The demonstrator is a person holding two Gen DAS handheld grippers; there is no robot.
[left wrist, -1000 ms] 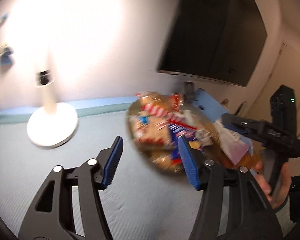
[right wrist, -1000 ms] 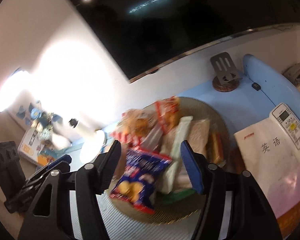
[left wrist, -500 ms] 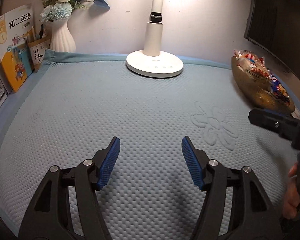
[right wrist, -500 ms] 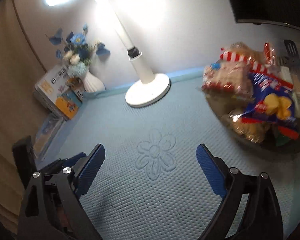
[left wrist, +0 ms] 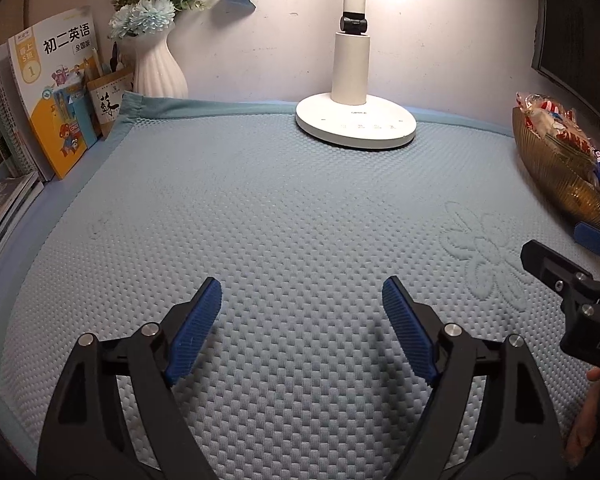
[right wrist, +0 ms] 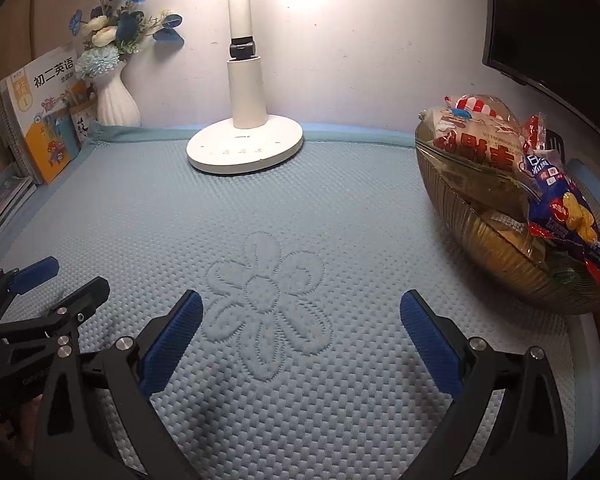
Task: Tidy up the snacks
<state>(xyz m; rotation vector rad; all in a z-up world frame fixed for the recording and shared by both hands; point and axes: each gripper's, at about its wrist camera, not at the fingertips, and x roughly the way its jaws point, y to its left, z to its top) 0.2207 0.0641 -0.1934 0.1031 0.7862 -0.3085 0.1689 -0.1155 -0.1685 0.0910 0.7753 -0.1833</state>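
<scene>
A ribbed amber glass bowl [right wrist: 496, 252] stands at the right edge of the blue mat, piled with snack packets: a blue chip bag [right wrist: 564, 212] hangs over its rim and a red-and-white packet [right wrist: 476, 140] lies behind. The bowl also shows in the left wrist view [left wrist: 560, 172]. My left gripper [left wrist: 302, 304] is open and empty, low over the mat's middle. My right gripper [right wrist: 300, 316] is open and empty over the embossed flower, left of the bowl.
A white desk lamp [right wrist: 246, 136] stands at the back centre. A white vase of blue flowers [right wrist: 116, 100] and upright books [right wrist: 40, 120] are at the back left. A dark screen [right wrist: 560, 40] hangs at the upper right.
Both grippers have swung down and away from the bowl of snacks to low positions over the mat. Both stayed open and empty.
</scene>
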